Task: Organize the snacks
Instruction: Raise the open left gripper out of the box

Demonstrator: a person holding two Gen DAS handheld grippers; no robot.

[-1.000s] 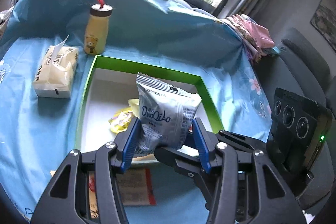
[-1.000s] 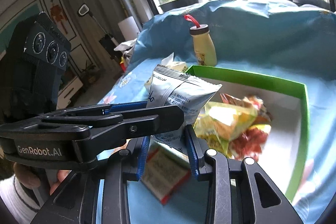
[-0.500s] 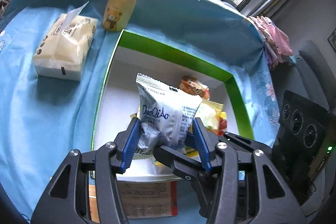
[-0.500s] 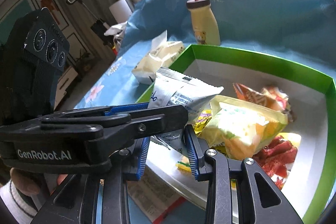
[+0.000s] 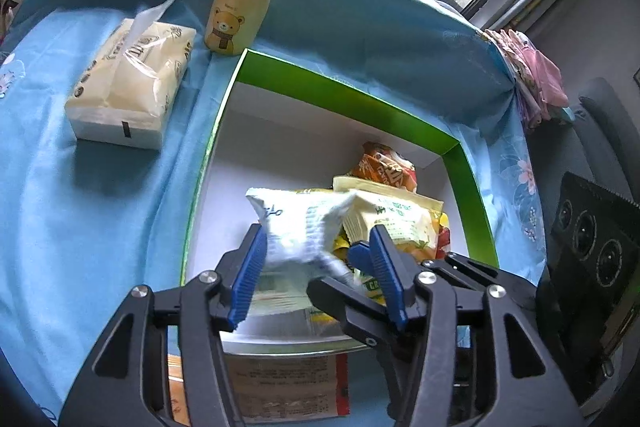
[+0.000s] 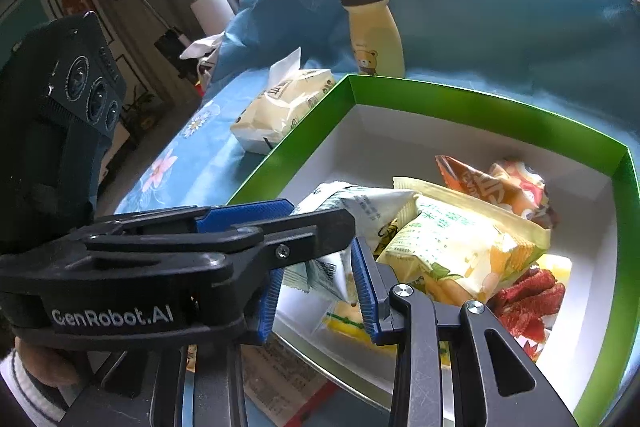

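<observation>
The pale blue-grey crinkly foil snack packet (image 5: 298, 227) sits between the jaws of the left gripper (image 5: 320, 267) in the lower middle of the left wrist view, its long axis running across the frame and tipped toward the right. Those jaws are opening: the left blue ribbed pad touches the packet, while the right pad stands clear, so it looks on the point of dropping. It hangs just above the near end of the green-rimmed, white-lined cardboard box (image 5: 280, 77), against a yellow-green glossy plastic snack bag (image 5: 400, 217) with an orange crimped packet (image 5: 386, 167) behind. In the right wrist view the right gripper (image 6: 320, 287) is half open around the same packet's lower corner (image 6: 324, 271); whether it pinches is unclear. The packet is light and slippery. On the blue cloth-covered tabletop (image 5: 100, 207) stand a soft tissue pack (image 5: 128, 87) and a bear-printed cream bottle (image 5: 240, 11).
</observation>
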